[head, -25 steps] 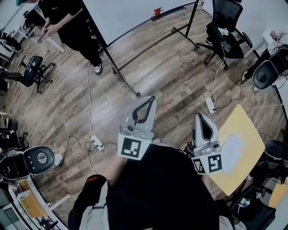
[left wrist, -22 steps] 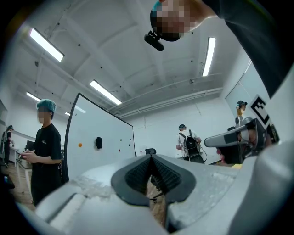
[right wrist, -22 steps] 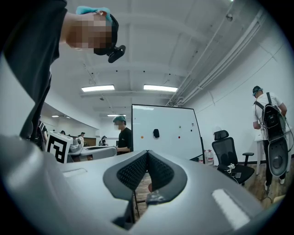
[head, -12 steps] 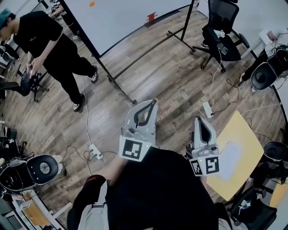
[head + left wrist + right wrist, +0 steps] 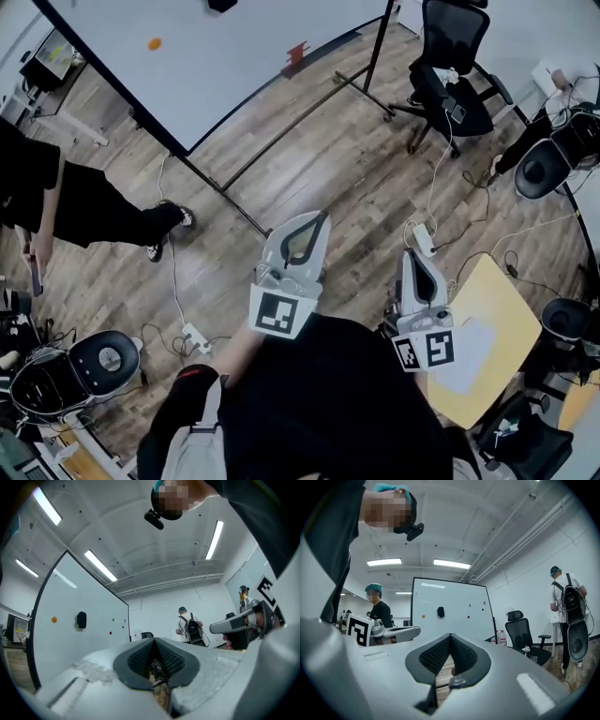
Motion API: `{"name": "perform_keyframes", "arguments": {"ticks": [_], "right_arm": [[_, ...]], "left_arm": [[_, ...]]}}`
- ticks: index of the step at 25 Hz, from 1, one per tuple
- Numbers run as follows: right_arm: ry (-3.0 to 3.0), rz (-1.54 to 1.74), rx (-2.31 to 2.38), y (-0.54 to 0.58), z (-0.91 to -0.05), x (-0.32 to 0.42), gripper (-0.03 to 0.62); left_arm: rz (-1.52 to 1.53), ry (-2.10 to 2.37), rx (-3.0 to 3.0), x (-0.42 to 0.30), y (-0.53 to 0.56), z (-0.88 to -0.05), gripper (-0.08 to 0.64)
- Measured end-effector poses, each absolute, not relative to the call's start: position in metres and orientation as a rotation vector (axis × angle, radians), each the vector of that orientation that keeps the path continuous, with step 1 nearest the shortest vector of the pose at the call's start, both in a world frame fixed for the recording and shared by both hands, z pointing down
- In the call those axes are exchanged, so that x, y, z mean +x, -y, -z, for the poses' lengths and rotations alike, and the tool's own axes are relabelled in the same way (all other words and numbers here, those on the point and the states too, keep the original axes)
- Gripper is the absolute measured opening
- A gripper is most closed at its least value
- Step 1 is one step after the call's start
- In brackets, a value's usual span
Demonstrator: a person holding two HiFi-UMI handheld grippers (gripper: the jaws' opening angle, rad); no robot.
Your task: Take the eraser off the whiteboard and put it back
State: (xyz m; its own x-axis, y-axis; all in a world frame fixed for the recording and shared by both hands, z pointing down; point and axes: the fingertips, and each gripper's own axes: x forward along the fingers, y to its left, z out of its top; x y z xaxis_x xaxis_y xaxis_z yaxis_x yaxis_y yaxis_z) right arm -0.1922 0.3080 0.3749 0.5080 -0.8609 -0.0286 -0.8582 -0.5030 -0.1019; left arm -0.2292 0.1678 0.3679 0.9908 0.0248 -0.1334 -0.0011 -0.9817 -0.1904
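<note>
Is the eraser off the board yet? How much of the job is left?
Nothing is done yet. The black eraser is on the whiteboard, some way ahead. In hand: nothing. The left gripper and the right gripper are both shut and empty, and neither touches the board. Left to do: get to the board, take the eraser off, then put it back.

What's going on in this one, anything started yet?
A person holds a claw in each hand, both pointed toward the whiteboard across the wooden floor. The left claw and right claw are both shut with nothing in them. The black eraser sits on the whiteboard, well apart from both claws, so taking it off has not begun. A bystander stands at the left.
</note>
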Motion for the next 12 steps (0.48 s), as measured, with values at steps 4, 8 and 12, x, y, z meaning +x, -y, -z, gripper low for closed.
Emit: {"name": "perform_keyframes", "arguments": {"ticks": [4, 8, 12], "right_arm": [[-1.527, 0.038, -2.633, -0.280, -0.372, -0.162, 0.002], [-1.538, 0.011, -2.638, -0.245, -0.365, -0.136, 0.002], [-1.538, -0.015, -2.642, -0.216, -0.366, -0.113, 0.002]], "left_arm": [[-0.215, 0.007, -2.939, -0.200, -0.141, -0.362, 0.003], [-0.225, -0.010, -2.940, -0.175, -0.104, -0.358, 0.003], [-0.250, -0.018, -2.942, -0.150, -0.074, -0.359, 0.002]]}}
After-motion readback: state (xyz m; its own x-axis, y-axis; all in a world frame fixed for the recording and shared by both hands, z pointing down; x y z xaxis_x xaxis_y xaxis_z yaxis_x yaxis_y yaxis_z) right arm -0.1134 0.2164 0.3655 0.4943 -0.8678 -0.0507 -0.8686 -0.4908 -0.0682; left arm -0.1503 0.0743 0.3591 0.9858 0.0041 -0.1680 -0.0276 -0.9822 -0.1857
